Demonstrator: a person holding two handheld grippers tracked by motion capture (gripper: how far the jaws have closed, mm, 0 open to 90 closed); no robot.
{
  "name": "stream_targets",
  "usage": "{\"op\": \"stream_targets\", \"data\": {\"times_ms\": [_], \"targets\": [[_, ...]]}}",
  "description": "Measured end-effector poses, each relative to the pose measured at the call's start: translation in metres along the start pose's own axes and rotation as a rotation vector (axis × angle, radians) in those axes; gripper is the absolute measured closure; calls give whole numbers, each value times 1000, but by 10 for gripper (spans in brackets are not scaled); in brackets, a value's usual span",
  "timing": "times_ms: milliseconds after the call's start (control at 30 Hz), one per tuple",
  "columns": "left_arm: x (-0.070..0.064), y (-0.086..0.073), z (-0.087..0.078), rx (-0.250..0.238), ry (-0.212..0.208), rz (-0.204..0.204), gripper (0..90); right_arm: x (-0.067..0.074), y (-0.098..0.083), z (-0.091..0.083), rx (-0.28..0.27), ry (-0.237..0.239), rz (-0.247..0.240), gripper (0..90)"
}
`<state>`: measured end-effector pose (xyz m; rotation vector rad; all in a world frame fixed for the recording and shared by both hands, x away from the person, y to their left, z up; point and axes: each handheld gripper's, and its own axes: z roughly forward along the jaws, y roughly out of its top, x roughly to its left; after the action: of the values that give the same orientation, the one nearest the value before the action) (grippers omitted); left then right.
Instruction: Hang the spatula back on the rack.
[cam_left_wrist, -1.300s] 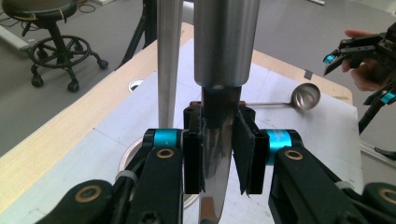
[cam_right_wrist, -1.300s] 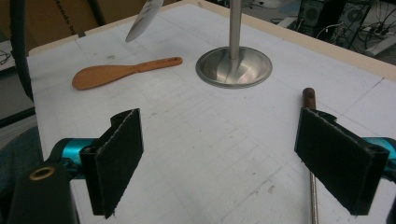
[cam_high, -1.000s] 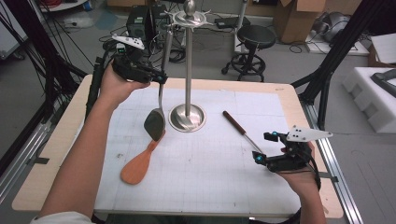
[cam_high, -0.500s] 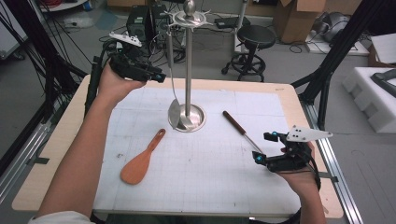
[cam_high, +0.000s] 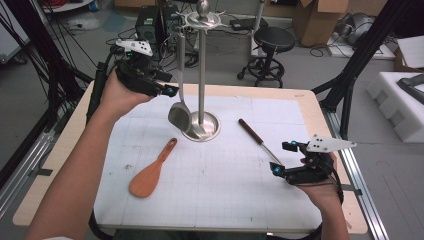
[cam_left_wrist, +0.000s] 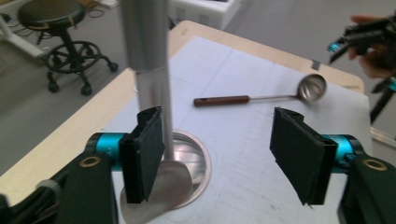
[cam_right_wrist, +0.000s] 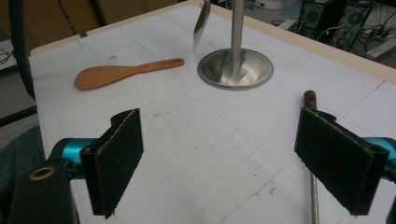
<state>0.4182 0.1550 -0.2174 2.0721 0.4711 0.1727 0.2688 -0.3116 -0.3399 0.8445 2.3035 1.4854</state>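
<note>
Hanging from the top ring of the rack (cam_high: 201, 70), the metal spatula (cam_high: 179, 114) dangles just left of the pole, blade low over the round base; the work in hand looks like loading utensils onto this rack. Left gripper (cam_high: 167, 90), upper left of the high view, sits level with the spatula's handle. Its jaws have just been opening and now stand apart. In the left gripper view the handle (cam_left_wrist: 145, 65) runs just beside the left pad, not pressed by it, so the utensil hangs on its own hook. Blade blurred in the right gripper view, likely swinging a little.

Right gripper (cam_high: 276, 170), lower right of the high view, hovers low over the surface (cam_high: 300, 107), jaws wide and empty. The ladle (cam_high: 256, 140) lies just up-left of it, dark wooden handle pointing toward the rack; in the right gripper view its shaft (cam_right_wrist: 314, 196) passes beside the right pad, not between the pads. Judgement: this hand is parked beside its next pick.

Wooden spatula (cam_high: 150, 172) lies flat at lower left of centre, handle angled toward the rack base, well apart from both grippers.

Two utensils not yet hung; one up.
</note>
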Motion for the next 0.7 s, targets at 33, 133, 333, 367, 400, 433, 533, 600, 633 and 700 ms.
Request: {"op": "stream_targets", "data": {"times_ms": [33, 133, 333, 367, 400, 433, 533, 600, 633, 700], "targets": [[-2, 0, 0, -1, -11, 8, 327, 0, 0, 0, 1, 0, -1, 146], [-15, -6, 0, -14, -44, 62, 265, 1, 1, -1, -3, -1, 0, 146], [-29, -23, -1, -20, -87, 103, 199, 3, 3, -1, -6, -1, 0, 146], [-31, -25, -2, -31, -87, 103, 192, 3, 3, -1, -4, 1, -7, 146], [-32, -27, -4, -39, -91, 98, 183, 3, 3, 0, -3, 3, -5, 146], [-33, -29, -4, -45, -92, 93, 171, 3, 3, 0, -4, 5, -8, 146], [-35, -37, -6, -52, -92, 85, 162, 3, 4, 2, -1, 6, -8, 146], [-38, -44, -7, -60, -98, 81, 157, 3, 3, 3, 0, 10, -6, 146], [-39, -48, -7, -66, -102, 81, 157, 3, 3, 3, 1, 12, -3, 146], [-41, -57, -6, -66, -105, 71, 153, 3, 3, 5, 6, 15, -4, 146]]}}
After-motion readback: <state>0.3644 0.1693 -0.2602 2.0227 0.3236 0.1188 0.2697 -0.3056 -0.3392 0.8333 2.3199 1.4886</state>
